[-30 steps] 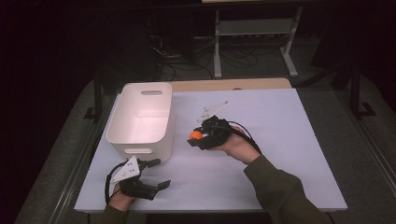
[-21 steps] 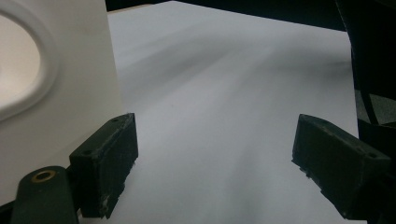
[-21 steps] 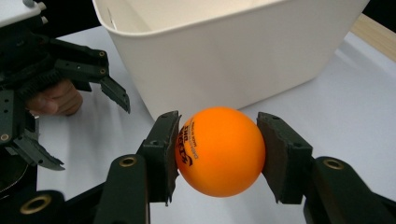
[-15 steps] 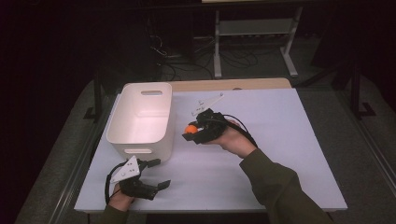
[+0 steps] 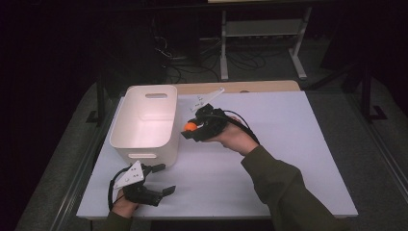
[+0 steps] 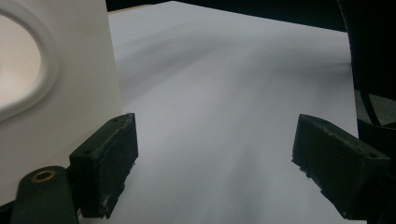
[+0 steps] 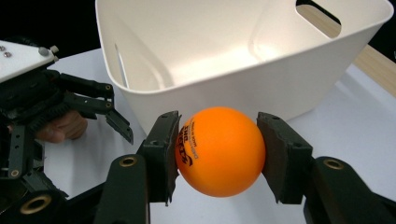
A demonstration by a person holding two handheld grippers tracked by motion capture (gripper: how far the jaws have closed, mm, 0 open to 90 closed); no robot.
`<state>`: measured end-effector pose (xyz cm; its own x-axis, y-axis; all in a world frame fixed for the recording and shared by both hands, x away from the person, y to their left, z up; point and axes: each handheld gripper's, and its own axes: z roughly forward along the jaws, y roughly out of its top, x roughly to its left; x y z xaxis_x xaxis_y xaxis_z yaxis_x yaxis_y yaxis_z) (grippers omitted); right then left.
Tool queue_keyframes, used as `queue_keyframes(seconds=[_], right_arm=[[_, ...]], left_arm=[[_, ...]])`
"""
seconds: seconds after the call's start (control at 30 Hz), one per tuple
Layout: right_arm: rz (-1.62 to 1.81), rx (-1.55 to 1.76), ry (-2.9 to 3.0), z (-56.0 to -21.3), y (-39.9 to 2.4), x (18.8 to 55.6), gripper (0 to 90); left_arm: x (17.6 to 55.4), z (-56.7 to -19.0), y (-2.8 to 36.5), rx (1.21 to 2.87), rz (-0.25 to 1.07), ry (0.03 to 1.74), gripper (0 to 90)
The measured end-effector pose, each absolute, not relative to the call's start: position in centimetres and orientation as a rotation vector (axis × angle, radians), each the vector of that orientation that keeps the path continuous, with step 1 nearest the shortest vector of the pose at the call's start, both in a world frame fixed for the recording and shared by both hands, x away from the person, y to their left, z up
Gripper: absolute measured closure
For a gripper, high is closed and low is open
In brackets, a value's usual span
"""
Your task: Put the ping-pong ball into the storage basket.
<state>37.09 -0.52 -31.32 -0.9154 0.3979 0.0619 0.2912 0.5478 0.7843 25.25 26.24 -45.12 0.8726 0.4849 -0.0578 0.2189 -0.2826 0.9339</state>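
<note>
Since a second ago my right gripper [image 7: 218, 154], pads clamped on the orange ball [image 7: 220, 150], has risen toward the white bin [image 7: 233, 88] ahead of its fingers, so I'd clear the rim before letting go, while my left gripper [image 6: 215, 163] sits wide and empty.

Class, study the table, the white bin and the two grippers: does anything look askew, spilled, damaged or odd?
Nothing stands out. The white bin sits upright and undamaged on the table, with nothing spilled. The right gripper holds an orange ball squarely beside the bin's rim; the left gripper rests open near the bin.
</note>
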Motion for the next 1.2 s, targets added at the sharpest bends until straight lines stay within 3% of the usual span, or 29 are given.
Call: queue_keyframes(seconds=[1.2], right_arm=[[1.342, 0.519, 2.673, -28.8, 4.3, 38.6, 49.5]], left_arm=[[25.2, -45.1, 26.3, 1.861, 0.277, 0.529, 14.2]])
